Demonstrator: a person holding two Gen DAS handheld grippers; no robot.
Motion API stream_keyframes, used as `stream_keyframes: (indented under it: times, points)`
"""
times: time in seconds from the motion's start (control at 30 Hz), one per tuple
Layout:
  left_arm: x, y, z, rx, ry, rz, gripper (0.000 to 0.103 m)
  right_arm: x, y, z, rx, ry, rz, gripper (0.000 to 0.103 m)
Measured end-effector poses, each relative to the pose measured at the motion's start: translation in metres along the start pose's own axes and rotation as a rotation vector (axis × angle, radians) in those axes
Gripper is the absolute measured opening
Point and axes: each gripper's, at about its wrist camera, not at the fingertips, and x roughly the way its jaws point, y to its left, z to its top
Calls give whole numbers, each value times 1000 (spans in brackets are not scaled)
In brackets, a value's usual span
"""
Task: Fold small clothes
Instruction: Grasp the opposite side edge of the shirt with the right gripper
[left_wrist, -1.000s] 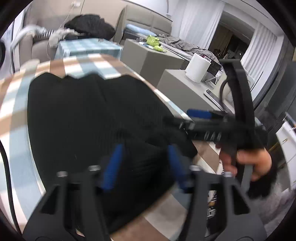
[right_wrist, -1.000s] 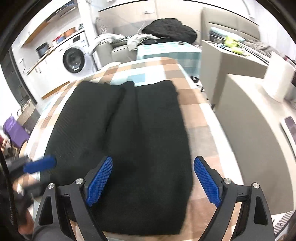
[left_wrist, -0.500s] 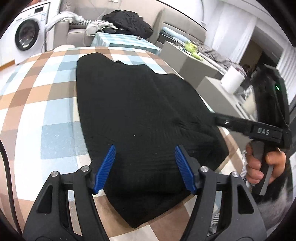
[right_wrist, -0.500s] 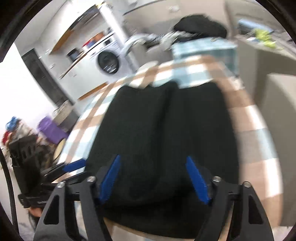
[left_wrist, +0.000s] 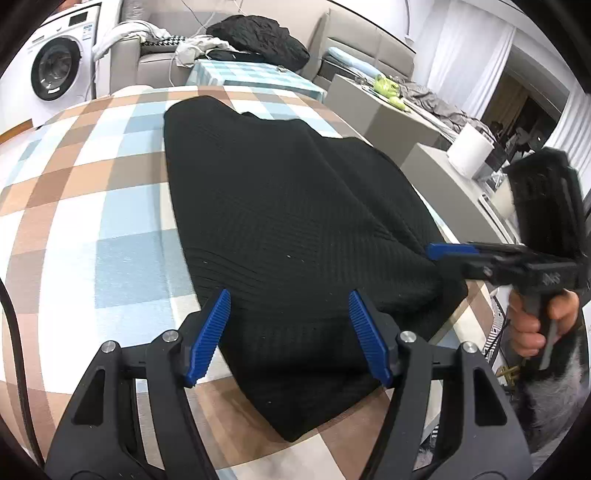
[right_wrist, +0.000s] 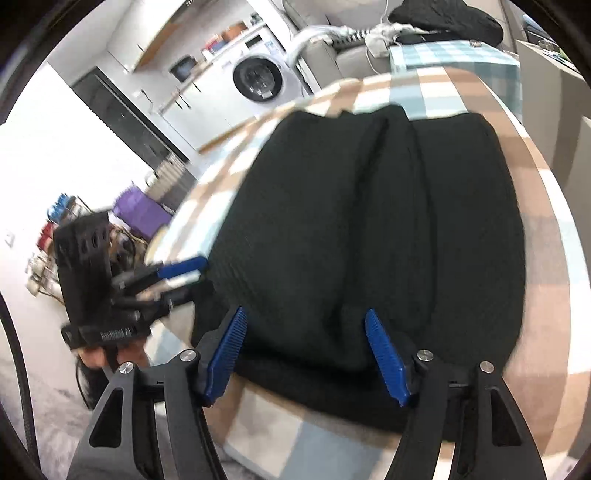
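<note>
We have the black knitted garment (left_wrist: 288, 221) spread flat on the checked worktop (left_wrist: 92, 206), its near hem running along the worktop's front edge and one near corner hanging a little over it. It lies lengthwise away from us with a soft ridge down its middle, which suggests the sides are already turned in and the hem is what we want to lift next.

Our left tool (left_wrist: 290, 332) hangs just above the left part of the hem, tilted steeply down toward the cloth. Its blue pads (left_wrist: 208, 332) stand apart and nothing is pinched between them; the fabric shows between them only as background.

Our right tool (right_wrist: 308, 352) sits over the right part of the hem at a similar downward tilt. Its jaws are closing, yet the pads are not pressing on the knit: the cloth lies beneath them, not gripped. In the left wrist view we see that tool from the side, its tip (left_wrist: 450, 251) reaching in level over the garment's right edge, with a hand (left_wrist: 535, 321) wrapped round the handle.

We judge that both tools are lined up along the hem so that each takes one near corner and the fold stays square.
</note>
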Motion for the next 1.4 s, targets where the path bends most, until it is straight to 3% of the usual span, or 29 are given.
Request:
stream_keyframes:
  times: [0.07,0.13,0.2,0.23,0.3,0.37,0.47,0.57,0.63,0.73,0.8,0.87,0.93,1.0,1.07,1.23,1.4]
  points:
    - [-5,5,0,-19,-11,7,64,13,-4,10,18,0,24,68]
    - [-11,12,-1,-38,-22,21,64,35,-19,22,71,40,57,59]
    - [-18,18,0,-61,-37,25,64,49,-20,29,68,65,43,17]
    - [-21,20,0,-67,-44,26,64,47,-17,31,66,58,60,7]
    - [-29,21,3,-66,-59,30,64,20,-4,39,88,-38,175,6]
    - [-33,20,5,-59,-67,21,64,-9,3,46,132,-113,239,6]
    - [-31,15,6,-38,-62,0,64,-22,-4,43,211,-114,210,6]
    - [-18,9,4,-17,-23,7,64,-2,-27,27,284,-35,85,6]
    - [-11,6,0,-15,6,-7,64,10,-43,18,309,12,66,9]
    - [-7,5,-5,-10,21,-5,64,13,-54,14,287,2,106,18]
    - [-6,5,-8,-17,24,-7,64,7,-50,6,201,3,135,42]
    - [-4,5,-9,-20,31,-6,64,6,-46,2,118,15,151,44]
    - [-3,7,-10,-27,31,-1,64,8,-41,-3,35,8,118,37]
    - [-5,7,-8,-30,28,-3,64,13,-36,-4,7,16,100,7]
    - [-8,8,-6,-32,17,-6,64,11,-28,2,-4,3,101,6]
    - [-16,9,1,-30,-6,-13,64,-41,0,13,19,-91,152,5]
    - [-6,6,0,-15,19,-10,64,-14,-17,-8,120,45,47,5]
